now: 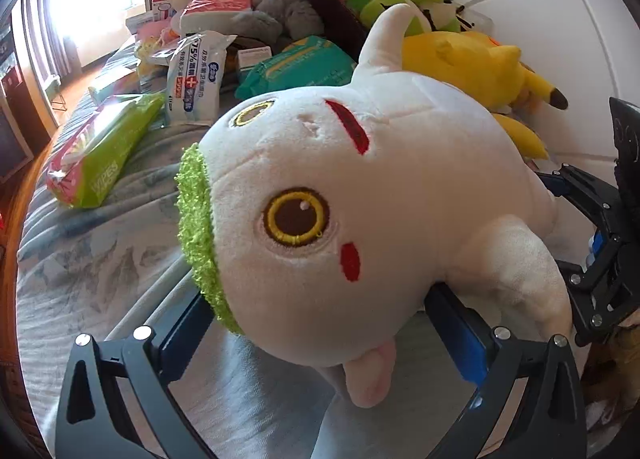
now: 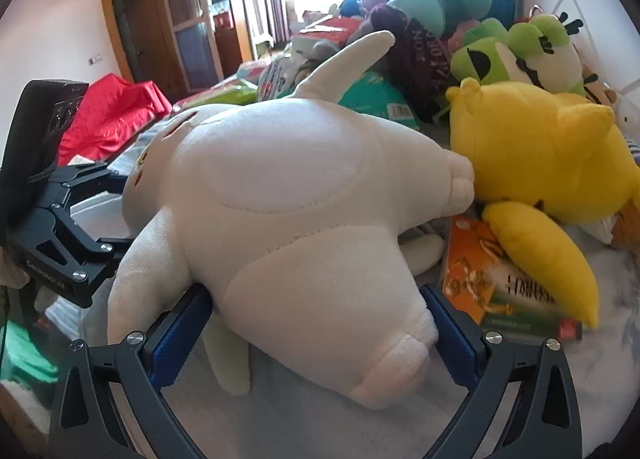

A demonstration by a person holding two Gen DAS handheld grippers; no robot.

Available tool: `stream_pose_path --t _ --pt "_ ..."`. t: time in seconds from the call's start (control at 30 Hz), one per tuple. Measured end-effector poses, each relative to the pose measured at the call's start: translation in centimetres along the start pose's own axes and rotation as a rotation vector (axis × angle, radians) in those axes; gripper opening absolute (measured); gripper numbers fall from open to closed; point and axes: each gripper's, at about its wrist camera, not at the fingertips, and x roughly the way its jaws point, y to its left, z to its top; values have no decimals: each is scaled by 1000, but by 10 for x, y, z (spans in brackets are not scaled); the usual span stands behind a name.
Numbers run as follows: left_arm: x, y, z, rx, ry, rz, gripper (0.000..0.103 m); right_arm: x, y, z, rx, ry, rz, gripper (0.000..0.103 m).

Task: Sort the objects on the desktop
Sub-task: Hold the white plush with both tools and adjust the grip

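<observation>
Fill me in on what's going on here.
A person holding two claws has both on one white plush toy. The left claw grips its head end, the right claw its lower body. It sits over a grey blanket, beside a yellow plush, with wipes packs and more toys piled behind.

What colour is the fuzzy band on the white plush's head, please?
Lime green band; clearest in the left wrist view.

White plush toy (image 1: 360,199) (image 2: 288,211): yellow-ringed eyes, red marks, green fuzzy band, lying sideways on blanket.
</observation>
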Motion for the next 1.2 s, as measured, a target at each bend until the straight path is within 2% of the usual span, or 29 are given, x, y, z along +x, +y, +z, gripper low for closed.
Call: stream_pose_path --t 0.07,0.13,0.2,0.3,0.4,0.43,0.47,0.5,0.53,0.57,0.6,0.63,0.67,0.83,1.0,1.1,1.2 --pt "4 1 3 -2 -17 8 103 3 -2 0 9 -13 8 103" --pt "4 1 7 5 -36 14 97 8 -4 2 20 -21 12 102" --pt "-4 2 9 10 -59 19 88 4 2 7 6 -43 -9 95" --pt "-24 6 14 16 -98 31 83 -14 10 12 11 -92 -9 86" --pt "-47 8 23 44 -133 50 81 -32 19 20 24 -125 10 83" --pt "-52 10 27 55 -139 56 77 -37 23 23 24 -130 12 82" --pt "-55 12 30 66 -145 61 69 -40 25 26 32 -132 13 82" --pt "-53 16 33 72 -136 71 67 -40 28 27 39 -127 16 80" --pt "-49 20 37 78 -123 83 67 -36 29 29 44 -113 20 79" --pt "-46 25 36 74 -112 84 72 -29 28 30 48 -95 16 79" --pt "-42 31 35 68 -102 83 89 -21 27 32 52 -76 12 87" --pt "-38 36 34 61 -91 81 99 -17 28 30 61 -77 6 92" --pt "-34 39 31 60 -84 85 103 -15 28 27 72 -82 -3 102" --pt "-15 50 19 12 -45 -21 103 -3 19 19 106 -71 9 103" --pt "6 54 30 -8 -54 -150 103 12 9 19 134 -37 34 103" --pt "14 62 32 -36 -108 -203 103 20 4 23 123 -69 32 103" --pt "18 65 38 -22 -162 -209 102 30 -3 31 131 -99 74 103"
